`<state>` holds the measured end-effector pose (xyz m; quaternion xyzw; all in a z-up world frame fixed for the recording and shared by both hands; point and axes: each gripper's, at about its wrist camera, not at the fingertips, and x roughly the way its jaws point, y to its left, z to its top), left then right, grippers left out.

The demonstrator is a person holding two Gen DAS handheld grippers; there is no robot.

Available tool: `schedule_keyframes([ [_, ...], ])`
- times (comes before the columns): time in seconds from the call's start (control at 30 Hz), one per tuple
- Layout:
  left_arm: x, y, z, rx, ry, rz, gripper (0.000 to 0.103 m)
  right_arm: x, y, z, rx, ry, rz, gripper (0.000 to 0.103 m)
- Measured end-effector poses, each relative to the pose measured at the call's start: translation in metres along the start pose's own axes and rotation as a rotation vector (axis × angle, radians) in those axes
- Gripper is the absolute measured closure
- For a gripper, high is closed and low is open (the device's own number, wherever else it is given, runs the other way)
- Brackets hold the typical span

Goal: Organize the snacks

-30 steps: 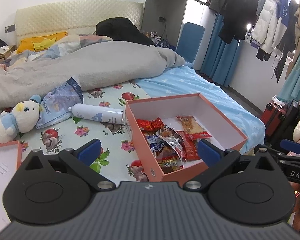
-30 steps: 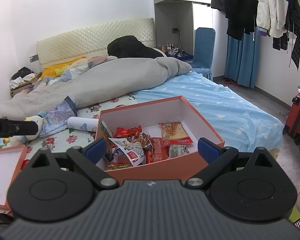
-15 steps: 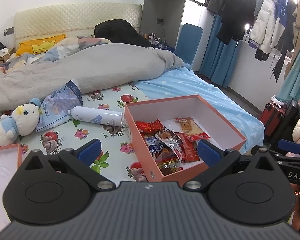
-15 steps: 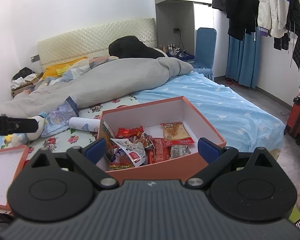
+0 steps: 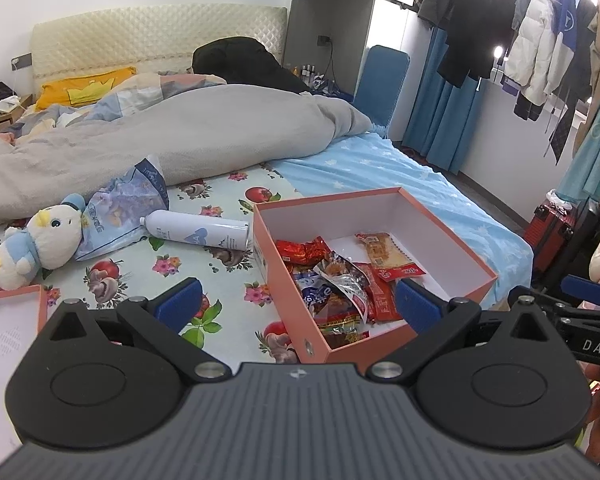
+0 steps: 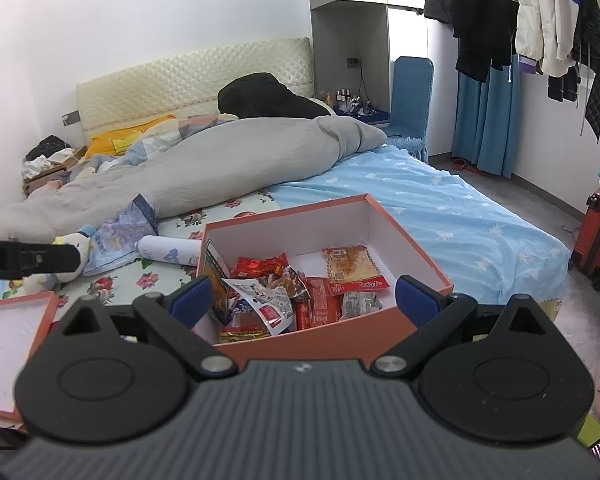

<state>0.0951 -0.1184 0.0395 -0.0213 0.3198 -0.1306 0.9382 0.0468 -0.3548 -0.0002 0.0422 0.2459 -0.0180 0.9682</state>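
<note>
Both claws, left gripper (image 5: 296,300) and right gripper (image 6: 302,294), stand spread wide and hold nothing. Just ahead of them, on the bed, sits an orange box (image 6: 412,258), white inside, with crinkly red and silver snack packets (image 6: 300,292) heaped at its near-left end.

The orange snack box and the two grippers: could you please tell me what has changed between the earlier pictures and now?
Very little. The left gripper drifted slightly, so the orange snack box and spray bottle sit a touch lower in its view. The right gripper barely shifted. Both remain open and empty; nothing was taken or let go. The snack packets and box lid stayed put.
</note>
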Motion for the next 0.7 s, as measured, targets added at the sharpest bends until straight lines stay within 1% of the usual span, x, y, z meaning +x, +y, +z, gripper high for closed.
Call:
schedule_keyframes([
  [0.33, 0.0032, 0.0017, -0.0032, -0.007, 0.01, 0.005, 0.0, 0.0001, 0.0001, 0.0005, 0.001, 0.0, -0.001, 0.004],
  [0.7, -0.0034, 0.0006, -0.0037, -0.012, 0.006, 0.002, 0.0, -0.0041, 0.0032, 0.0045, -0.01, -0.013, 0.008, 0.004],
])
